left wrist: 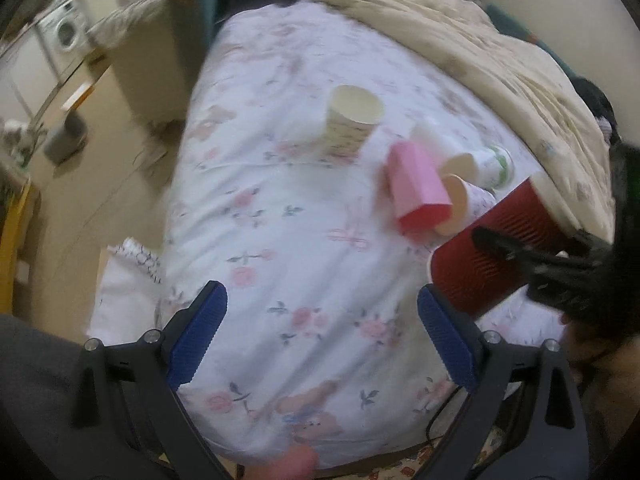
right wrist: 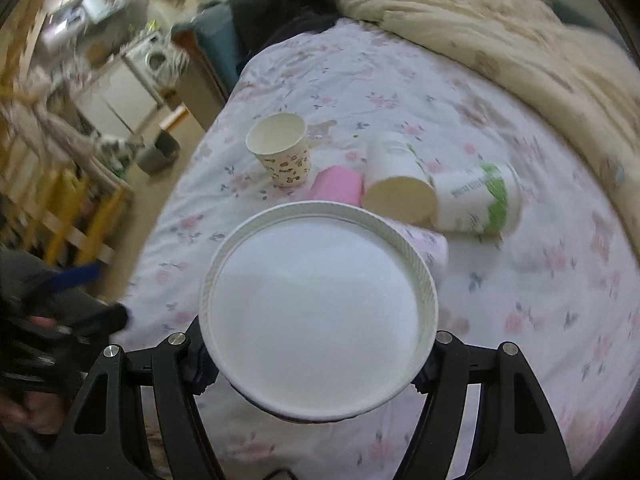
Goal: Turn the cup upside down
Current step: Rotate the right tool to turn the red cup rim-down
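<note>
My right gripper [right wrist: 316,376] is shut on a red ribbed paper cup [left wrist: 500,248]. It holds the cup above the bed, tipped on its side. In the right wrist view the cup's white round end [right wrist: 320,312] faces the camera and hides the fingertips. In the left wrist view the black right gripper [left wrist: 532,256] clamps the cup's wall at the right edge. My left gripper [left wrist: 322,332] is open and empty above the floral sheet, its blue pads [left wrist: 200,336] wide apart.
On the floral bed sheet [left wrist: 280,240] stand an upright patterned paper cup [left wrist: 352,124], a pink cup on its side [left wrist: 416,188] and several white cups lying down [right wrist: 476,200]. A beige duvet [left wrist: 480,52] is heaped at the back right. The floor drops off at the left.
</note>
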`<state>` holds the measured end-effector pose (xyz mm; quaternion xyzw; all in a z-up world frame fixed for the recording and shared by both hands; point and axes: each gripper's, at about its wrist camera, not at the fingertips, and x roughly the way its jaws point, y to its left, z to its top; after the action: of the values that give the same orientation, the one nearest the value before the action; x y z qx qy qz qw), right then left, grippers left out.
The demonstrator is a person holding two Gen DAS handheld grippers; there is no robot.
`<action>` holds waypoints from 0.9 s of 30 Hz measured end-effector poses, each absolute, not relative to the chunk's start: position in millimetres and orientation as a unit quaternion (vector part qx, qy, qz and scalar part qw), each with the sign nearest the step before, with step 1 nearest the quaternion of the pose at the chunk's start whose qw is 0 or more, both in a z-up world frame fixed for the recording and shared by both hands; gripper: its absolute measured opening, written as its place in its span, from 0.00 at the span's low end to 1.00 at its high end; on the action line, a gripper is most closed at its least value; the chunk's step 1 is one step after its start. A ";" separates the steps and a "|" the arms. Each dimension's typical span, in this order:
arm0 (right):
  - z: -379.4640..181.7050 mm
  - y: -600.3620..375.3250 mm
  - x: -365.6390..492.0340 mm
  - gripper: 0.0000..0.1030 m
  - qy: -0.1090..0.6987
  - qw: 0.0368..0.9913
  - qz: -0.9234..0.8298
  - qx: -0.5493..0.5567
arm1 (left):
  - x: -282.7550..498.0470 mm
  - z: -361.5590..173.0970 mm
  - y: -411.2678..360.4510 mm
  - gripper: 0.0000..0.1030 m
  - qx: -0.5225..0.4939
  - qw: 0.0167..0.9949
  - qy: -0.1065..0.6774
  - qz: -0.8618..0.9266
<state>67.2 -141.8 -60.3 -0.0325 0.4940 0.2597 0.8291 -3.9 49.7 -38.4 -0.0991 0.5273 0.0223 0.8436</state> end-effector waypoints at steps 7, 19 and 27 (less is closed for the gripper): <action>-84.2 -103.6 69.1 0.71 0.466 0.841 0.243 -0.127 | -6.4 -38.8 65.7 0.92 -0.123 0.840 0.527 0.038; -94.8 -95.4 66.0 0.76 0.487 0.824 0.257 -0.131 | -3.3 -34.8 57.7 0.92 -0.108 0.846 0.522 0.034; -66.7 -116.1 61.8 1.00 0.488 0.833 0.246 -0.086 | -1.2 -30.2 51.1 0.99 -0.115 0.850 0.514 0.022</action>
<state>61.8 -116.1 -66.7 -0.0856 0.4882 0.2462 0.8329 -1.2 51.1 -30.2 -0.1149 0.5144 0.0216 0.8496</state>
